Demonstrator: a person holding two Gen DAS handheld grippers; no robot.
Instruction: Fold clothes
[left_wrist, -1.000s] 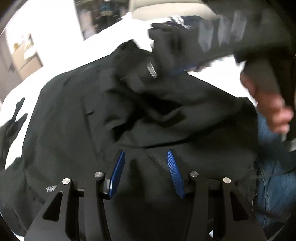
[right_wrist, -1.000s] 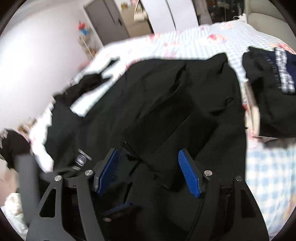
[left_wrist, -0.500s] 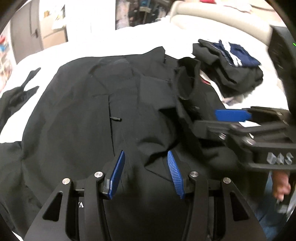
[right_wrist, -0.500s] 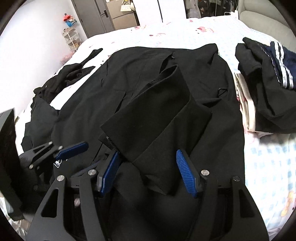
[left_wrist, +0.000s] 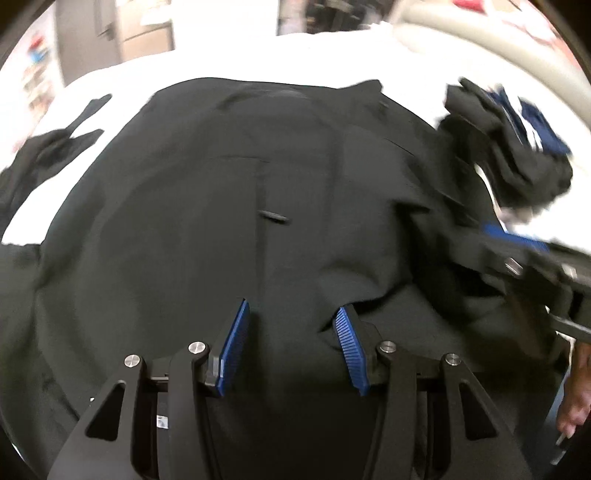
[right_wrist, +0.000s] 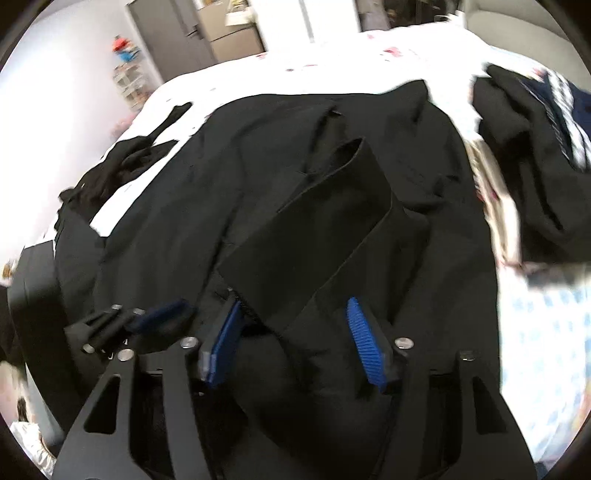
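A large black jacket (left_wrist: 229, 206) lies spread flat on the bed and also fills the right wrist view (right_wrist: 332, 206). One sleeve (right_wrist: 325, 236) is folded across its front. My left gripper (left_wrist: 290, 328) is open and empty, low over the jacket's near hem. My right gripper (right_wrist: 295, 325) is open, its blue pads either side of the folded sleeve's cuff end. The right gripper also shows at the right edge of the left wrist view (left_wrist: 524, 254), and the left gripper shows at the lower left of the right wrist view (right_wrist: 147, 321).
A pile of dark clothes with navy and white stripes (right_wrist: 535, 122) sits on the bed to the right, also in the left wrist view (left_wrist: 509, 147). Another black garment (right_wrist: 122, 162) lies to the left. The bed sheet (right_wrist: 546, 325) shows at the right. Grey cabinets (right_wrist: 207, 29) stand behind.
The sleeve that my right gripper carried a second ago now lies folded over the jacket front. Both grippers have dropped low to the near hem, and both views have swung slightly.
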